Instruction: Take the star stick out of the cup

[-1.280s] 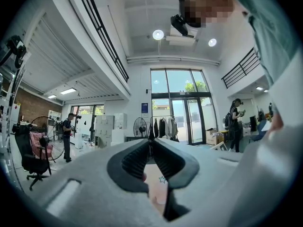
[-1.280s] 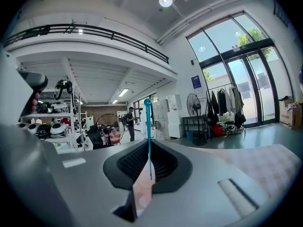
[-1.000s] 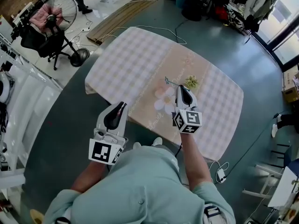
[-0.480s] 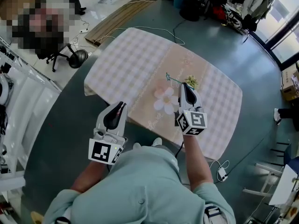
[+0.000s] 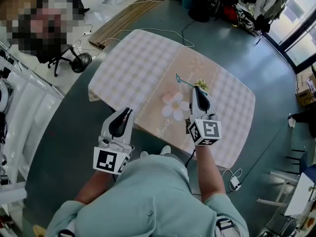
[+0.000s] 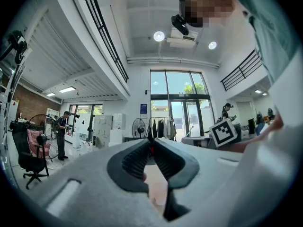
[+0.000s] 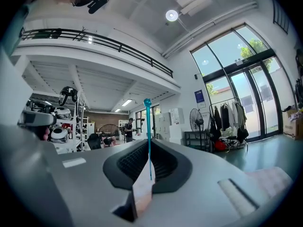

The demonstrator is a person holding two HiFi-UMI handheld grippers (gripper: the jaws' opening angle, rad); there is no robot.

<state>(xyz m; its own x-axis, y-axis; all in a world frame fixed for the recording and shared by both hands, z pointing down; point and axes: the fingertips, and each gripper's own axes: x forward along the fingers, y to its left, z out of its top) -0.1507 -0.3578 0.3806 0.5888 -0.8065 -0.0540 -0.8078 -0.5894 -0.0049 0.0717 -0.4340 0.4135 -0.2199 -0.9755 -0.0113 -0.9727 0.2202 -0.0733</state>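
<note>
The star stick (image 5: pixel 183 81) is a thin teal rod, and my right gripper (image 5: pixel 198 90) is shut on its lower end. It slants up and to the left over the table, its tip out in the air. In the right gripper view the stick (image 7: pixel 148 136) rises straight from between the closed jaws of my right gripper (image 7: pixel 148 144). A small yellow-green flower-shaped thing (image 5: pixel 203 86), which looks like the cup, sits just past the gripper's tips and is partly hidden by them. My left gripper (image 5: pixel 128 112) hovers at the table's near edge, shut and empty, as the left gripper (image 6: pixel 152 143) shows in its own view.
A checked cloth covers the table (image 5: pixel 133 63), with a beige runner down the middle. A white flower-shaped piece (image 5: pixel 174 105) lies left of my right gripper. A standing fan's base (image 5: pixel 80 61) is on the floor far left. A power strip (image 5: pixel 232 183) lies on the floor at the right.
My right gripper has shifted a little to the right with the stick in it, and the stick's tip now stands higher over the table. The left gripper has not moved.
</note>
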